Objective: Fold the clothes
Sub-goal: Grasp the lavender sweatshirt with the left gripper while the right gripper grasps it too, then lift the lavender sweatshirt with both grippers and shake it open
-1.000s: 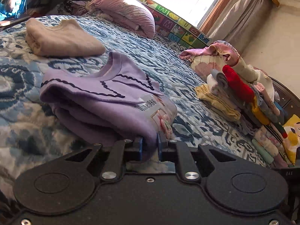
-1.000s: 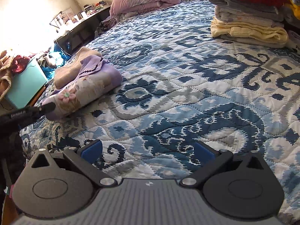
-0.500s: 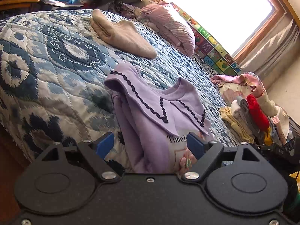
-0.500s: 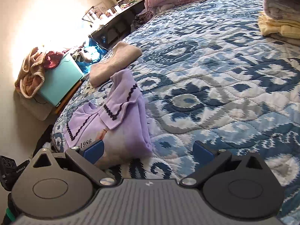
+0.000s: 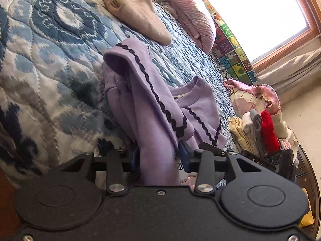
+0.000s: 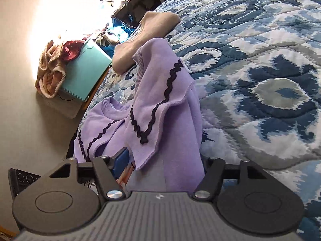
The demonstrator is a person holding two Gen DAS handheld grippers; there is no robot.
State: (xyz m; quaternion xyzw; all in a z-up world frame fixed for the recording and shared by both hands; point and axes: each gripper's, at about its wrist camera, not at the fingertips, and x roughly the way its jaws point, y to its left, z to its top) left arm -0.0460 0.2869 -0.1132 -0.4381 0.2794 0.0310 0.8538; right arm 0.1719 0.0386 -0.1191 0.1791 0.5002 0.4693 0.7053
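Note:
A folded purple sweatshirt (image 5: 152, 100) with black wavy trim lies near the edge of the blue patterned quilt (image 5: 50, 60). My left gripper (image 5: 158, 156) is closing, and its blue pads press on the garment's near end from both sides. In the right wrist view the same sweatshirt (image 6: 160, 92) runs between the jaws of my right gripper (image 6: 162, 160). Those jaws are closing too. A small gap shows at the left blue pad (image 6: 120, 160), and fabric hides the right pad.
A folded beige sweater (image 5: 136, 18) lies farther along the bed (image 6: 260, 80). A stack of folded clothes (image 5: 258, 132) and a purple pillow (image 5: 192, 18) sit toward the window. A teal box (image 6: 84, 76) with rumpled laundry stands on the floor beside the bed.
The left gripper let go of the sweatshirt's edge, opened wide, rolled, and has closed around its thick end. The right gripper swung over from the bare quilt to the sweatshirt and narrowed around it.

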